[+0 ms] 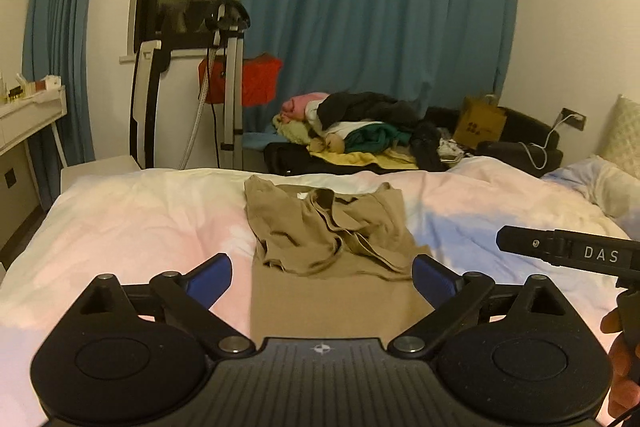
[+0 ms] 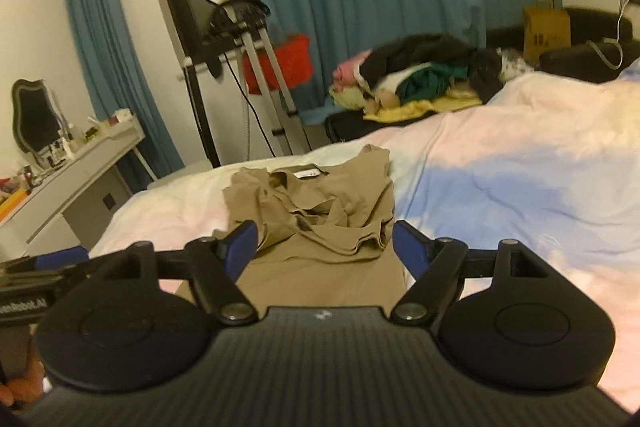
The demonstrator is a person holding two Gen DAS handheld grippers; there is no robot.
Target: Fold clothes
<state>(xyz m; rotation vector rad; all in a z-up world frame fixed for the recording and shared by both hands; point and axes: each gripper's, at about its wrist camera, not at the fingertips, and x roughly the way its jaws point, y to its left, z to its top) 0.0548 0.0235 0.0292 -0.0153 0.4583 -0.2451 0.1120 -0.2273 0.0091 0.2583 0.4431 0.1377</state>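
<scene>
A tan shirt (image 1: 328, 235) (image 2: 320, 219) lies on the bed, its upper part bunched in folds and its lower part flat toward me. My left gripper (image 1: 322, 273) hangs above the near part of the shirt, jaws wide open and nothing between the blue pads (image 1: 212, 277). My right gripper (image 2: 322, 247) is likewise open over the shirt, its blue fingertips (image 2: 408, 247) apart and not touching the cloth. The right gripper's black body (image 1: 568, 249) shows at the right edge of the left wrist view, a hand (image 1: 620, 367) below it.
The pastel duvet (image 1: 120, 227) covers the bed. A heap of mixed clothes (image 1: 360, 127) lies beyond the far edge, with a brown paper bag (image 1: 480, 123). A white desk (image 2: 80, 163) stands to the left, a treadmill (image 1: 224, 75) and blue curtains (image 1: 380, 7) behind.
</scene>
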